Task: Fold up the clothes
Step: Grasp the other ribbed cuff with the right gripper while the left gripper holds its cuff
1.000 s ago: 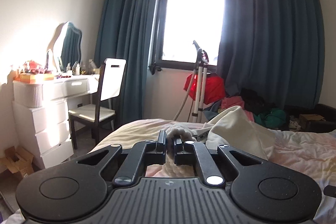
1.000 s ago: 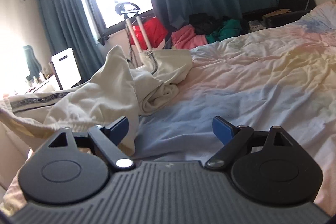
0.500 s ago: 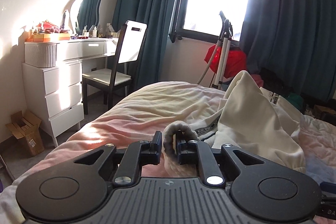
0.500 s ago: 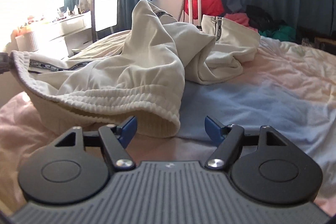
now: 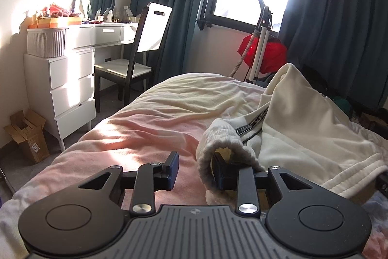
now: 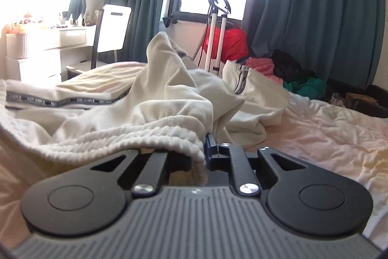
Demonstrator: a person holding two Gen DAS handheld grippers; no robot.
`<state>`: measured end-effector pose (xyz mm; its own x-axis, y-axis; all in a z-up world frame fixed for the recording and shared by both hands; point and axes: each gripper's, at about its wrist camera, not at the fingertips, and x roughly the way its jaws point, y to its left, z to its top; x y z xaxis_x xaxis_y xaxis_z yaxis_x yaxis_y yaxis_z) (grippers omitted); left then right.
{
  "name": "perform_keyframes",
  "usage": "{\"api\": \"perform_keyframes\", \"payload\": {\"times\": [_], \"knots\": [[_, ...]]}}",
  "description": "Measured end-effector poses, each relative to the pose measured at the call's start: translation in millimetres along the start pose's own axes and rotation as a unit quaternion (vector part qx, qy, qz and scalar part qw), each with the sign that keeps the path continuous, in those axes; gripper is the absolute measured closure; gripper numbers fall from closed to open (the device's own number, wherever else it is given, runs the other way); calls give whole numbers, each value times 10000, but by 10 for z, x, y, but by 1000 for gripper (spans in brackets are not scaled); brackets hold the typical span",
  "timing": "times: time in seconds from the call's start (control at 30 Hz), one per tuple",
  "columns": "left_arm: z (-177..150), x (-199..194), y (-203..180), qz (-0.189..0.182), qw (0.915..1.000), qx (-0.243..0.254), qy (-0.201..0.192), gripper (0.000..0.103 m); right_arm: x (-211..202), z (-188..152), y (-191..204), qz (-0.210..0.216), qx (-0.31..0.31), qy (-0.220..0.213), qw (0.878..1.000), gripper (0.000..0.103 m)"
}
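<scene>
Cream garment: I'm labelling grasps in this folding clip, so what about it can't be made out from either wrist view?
- Right wrist: the ribbed hem buries the right gripper's left finger.
- Left wrist: a ribbed loop drapes over the left gripper's right finger.
- Right wrist: the printed tape lettering is blurred.
- Cream garment: bunched, type unclear.
</scene>
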<state>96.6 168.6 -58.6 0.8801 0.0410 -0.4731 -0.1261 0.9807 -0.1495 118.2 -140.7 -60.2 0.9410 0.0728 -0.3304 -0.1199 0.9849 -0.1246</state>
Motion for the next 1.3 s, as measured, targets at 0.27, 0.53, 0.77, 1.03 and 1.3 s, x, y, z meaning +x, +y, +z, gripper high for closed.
{"api": "perform_keyframes", "payload": {"times": [0.27, 0.53, 0.77, 1.03, 1.3], "knots": [[-150, -43, -46, -155, 9978, 489, 419, 49, -805, 117, -269, -68, 397, 319, 9987, 90], [-222, -131, -92, 149, 9949, 536, 839, 51, -731, -326, -328, 499, 1223, 1716, 9763, 88], [-399, -146, -465, 383, 9774, 1965, 672, 32, -798, -267, -287, 395, 1150, 1372, 9830, 88], [-503, 91, -681, 739, 9540, 2905, 65, 29, -775, -257, -326, 343, 1258, 1328, 9825, 87], [-189, 119, -516, 368, 9894, 1384, -247, 92, -726, -252, -309, 348, 1346, 1395, 9804, 87]]}}
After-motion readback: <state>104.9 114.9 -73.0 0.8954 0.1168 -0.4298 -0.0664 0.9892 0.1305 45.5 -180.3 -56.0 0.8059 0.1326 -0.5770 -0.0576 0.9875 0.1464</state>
